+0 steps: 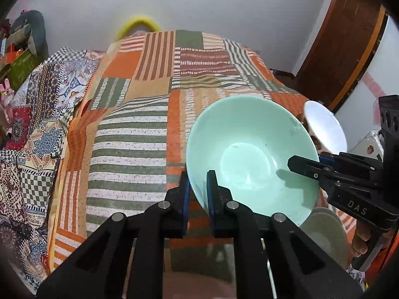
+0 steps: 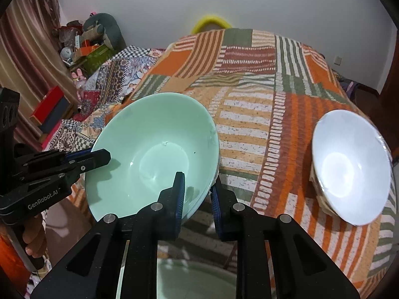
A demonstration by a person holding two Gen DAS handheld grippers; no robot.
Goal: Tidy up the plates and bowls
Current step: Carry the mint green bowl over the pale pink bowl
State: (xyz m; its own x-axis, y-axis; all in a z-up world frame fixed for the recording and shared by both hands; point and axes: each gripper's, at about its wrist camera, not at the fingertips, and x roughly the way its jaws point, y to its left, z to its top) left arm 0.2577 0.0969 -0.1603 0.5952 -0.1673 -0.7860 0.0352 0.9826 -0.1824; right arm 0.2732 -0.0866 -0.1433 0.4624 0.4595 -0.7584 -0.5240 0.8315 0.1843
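A mint green bowl (image 1: 249,159) is held tilted above the patchwork bedspread (image 1: 139,129). My left gripper (image 1: 198,191) is shut on its left rim. My right gripper (image 2: 197,194) is shut on its right rim; it also shows in the left wrist view (image 1: 306,165), and the left gripper shows in the right wrist view (image 2: 92,158). The green bowl (image 2: 152,154) fills the centre-left of the right wrist view. A white bowl (image 2: 349,167) rests tilted on the bed at the right, also in the left wrist view (image 1: 324,127). A pale green plate (image 1: 324,234) lies below the held bowl.
A patterned quilt (image 1: 42,114) lies along the bed's left side. Toys and boxes (image 2: 84,42) are stacked at the back left. A wooden door (image 1: 344,49) stands at the right. A yellow ring (image 2: 210,22) sits behind the bed.
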